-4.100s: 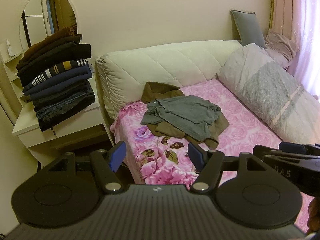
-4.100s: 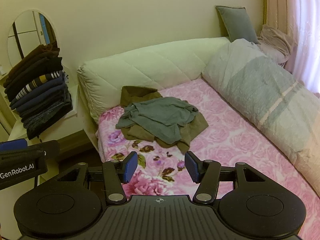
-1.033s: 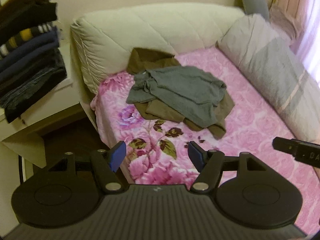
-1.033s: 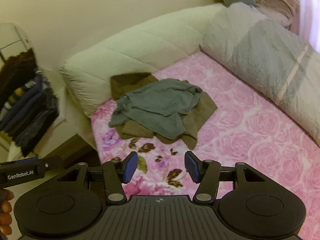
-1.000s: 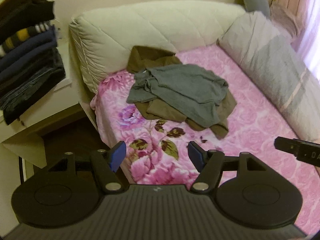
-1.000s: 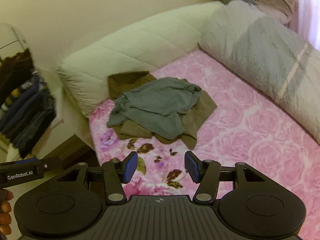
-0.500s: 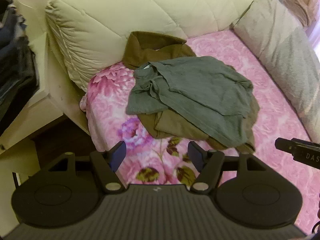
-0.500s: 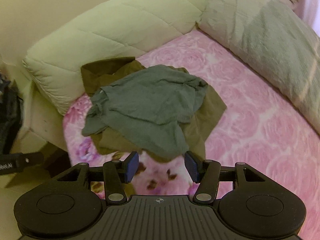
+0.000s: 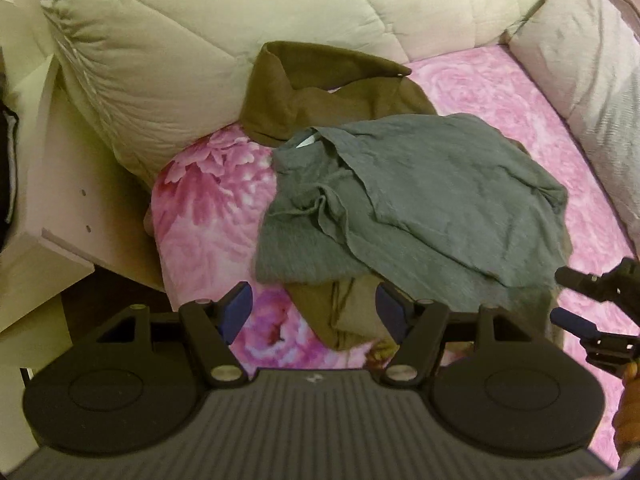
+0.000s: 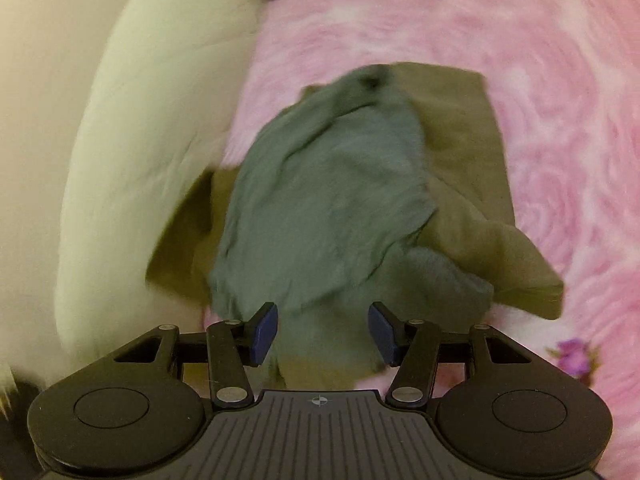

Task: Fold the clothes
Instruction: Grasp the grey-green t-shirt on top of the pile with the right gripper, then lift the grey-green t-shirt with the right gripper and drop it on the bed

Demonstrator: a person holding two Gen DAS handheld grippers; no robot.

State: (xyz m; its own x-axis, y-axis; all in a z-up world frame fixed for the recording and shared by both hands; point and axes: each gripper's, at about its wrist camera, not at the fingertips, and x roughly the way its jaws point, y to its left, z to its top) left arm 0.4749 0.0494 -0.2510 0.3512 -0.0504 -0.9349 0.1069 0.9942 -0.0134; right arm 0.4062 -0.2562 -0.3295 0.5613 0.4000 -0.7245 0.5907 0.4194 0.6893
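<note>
Left gripper (image 9: pixel 314 312): jaws apart, empty, above the near hem of the pile on the pink floral bedsheet (image 9: pixel 208 208). Crumpled grey knit top (image 9: pixel 420 196) lies over an olive-brown garment (image 9: pixel 320 80), against the cream quilted headboard cushion (image 9: pixel 200 32). Both look soft, light and limp, likely to sag and drag the layer beneath. Best hold: a free grey edge or corner only. Right gripper (image 10: pixel 322 330): jaws apart, empty, over the grey cloth's edge.
</note>
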